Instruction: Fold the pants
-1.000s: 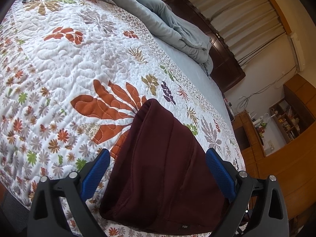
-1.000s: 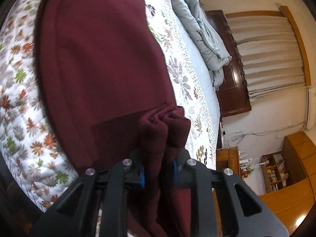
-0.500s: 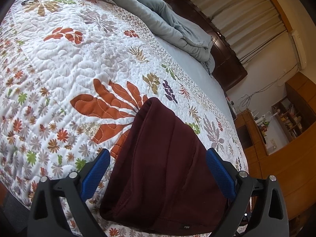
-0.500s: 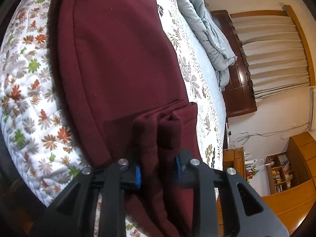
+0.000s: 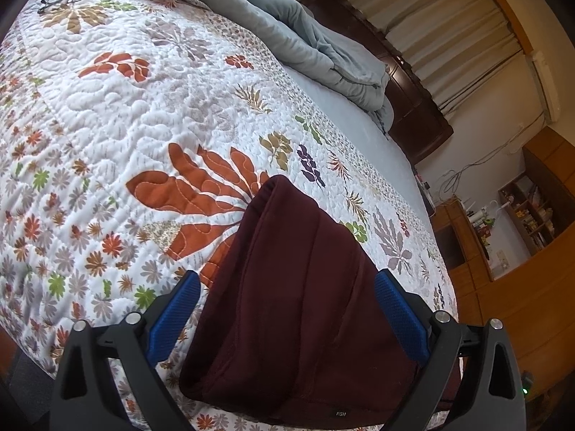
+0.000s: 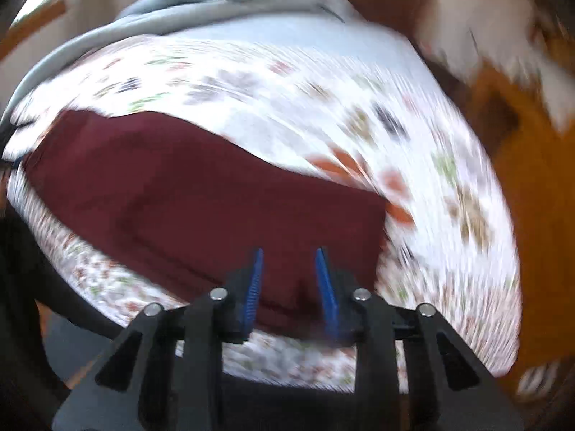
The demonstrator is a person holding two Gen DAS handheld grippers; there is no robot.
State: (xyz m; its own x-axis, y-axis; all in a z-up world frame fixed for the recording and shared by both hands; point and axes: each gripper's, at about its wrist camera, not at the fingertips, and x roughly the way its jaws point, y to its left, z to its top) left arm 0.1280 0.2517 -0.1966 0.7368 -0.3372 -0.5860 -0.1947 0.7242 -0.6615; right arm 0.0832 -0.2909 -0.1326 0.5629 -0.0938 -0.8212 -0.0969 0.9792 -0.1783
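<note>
The dark maroon pants (image 5: 298, 294) lie folded on the floral quilt near the bed's front edge. My left gripper (image 5: 287, 283) is open wide, its blue pads on either side of the folded pants, holding nothing. In the blurred right wrist view the pants (image 6: 187, 194) lie as a flat band across the quilt. My right gripper (image 6: 289, 262) is open with a gap between its blue pads, just above the near edge of the pants, empty.
The floral quilt (image 5: 118, 115) covers the bed. A grey-blue duvet (image 5: 309, 43) is bunched at the far side by a dark wooden headboard (image 5: 413, 107). Wooden cabinets and shelves (image 5: 521, 251) stand to the right.
My right gripper let go of the bunched pants fabric, opened, and swung fast to a new angle; its view is now blurred. The left gripper has barely moved.
</note>
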